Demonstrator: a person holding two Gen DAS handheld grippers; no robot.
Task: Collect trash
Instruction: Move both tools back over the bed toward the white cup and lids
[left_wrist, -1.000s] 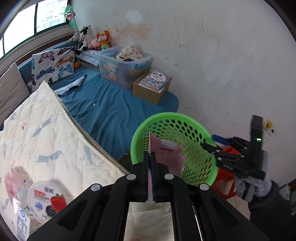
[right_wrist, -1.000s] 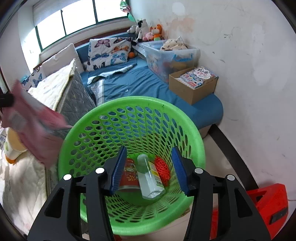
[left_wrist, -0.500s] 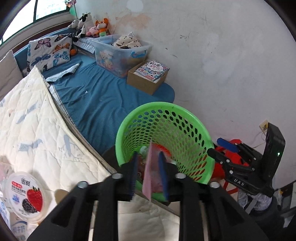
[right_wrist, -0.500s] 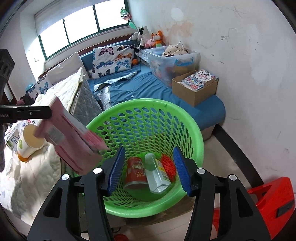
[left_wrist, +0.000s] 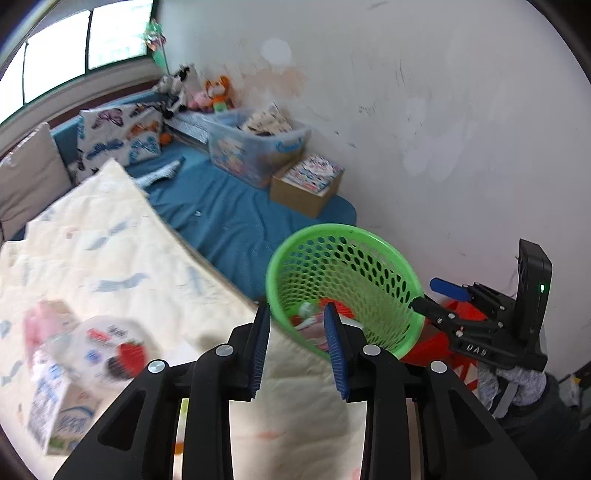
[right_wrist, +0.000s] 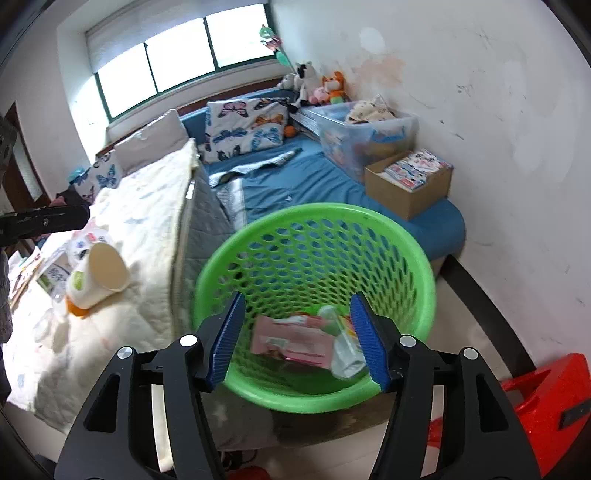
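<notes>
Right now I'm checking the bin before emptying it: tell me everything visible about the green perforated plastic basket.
The green perforated plastic basket is round, with a smooth rim and hole-patterned walls. It sits upright beside the quilted mattress edge. Inside lie a pink packet and a clear bottle. Neither gripper touches it.

round strawberry lid and carton motion-blurred; red stool cut by edge.

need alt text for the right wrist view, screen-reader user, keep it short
A green perforated basket sits on the floor beside a bed, holding a pink packet and a clear plastic bottle. The right gripper hangs over it, jaws opening, nothing between them. On the cream quilt to the left lies a tipped paper cup.
</notes>
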